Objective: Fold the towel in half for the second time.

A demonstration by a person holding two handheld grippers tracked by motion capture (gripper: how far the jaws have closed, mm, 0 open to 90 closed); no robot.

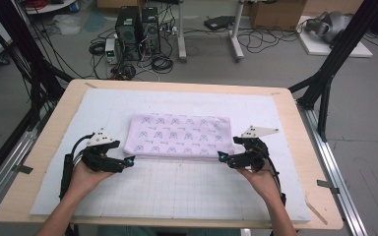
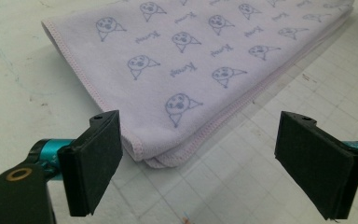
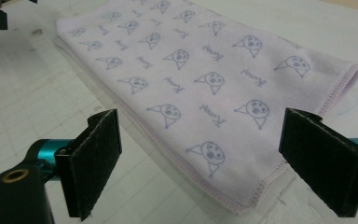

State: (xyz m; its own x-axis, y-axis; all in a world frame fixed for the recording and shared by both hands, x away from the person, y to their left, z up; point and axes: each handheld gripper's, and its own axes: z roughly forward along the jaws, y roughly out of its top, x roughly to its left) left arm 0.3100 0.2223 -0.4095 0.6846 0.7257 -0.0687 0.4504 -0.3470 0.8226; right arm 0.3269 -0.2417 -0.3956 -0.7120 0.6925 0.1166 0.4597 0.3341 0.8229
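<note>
One folded lilac towel lies mid-desk on a white gridded mat. Two grippers flank its near corners: the left gripper at 8 o'clock, the right gripper at 4 o'clock, both with jaws wide apart and holding nothing. The gripper views show stitched hems (layered edges); the high view shows two computer towers on the floor.

Left gripper gapes (jaws empty) before folded towel's near corner.
</note>
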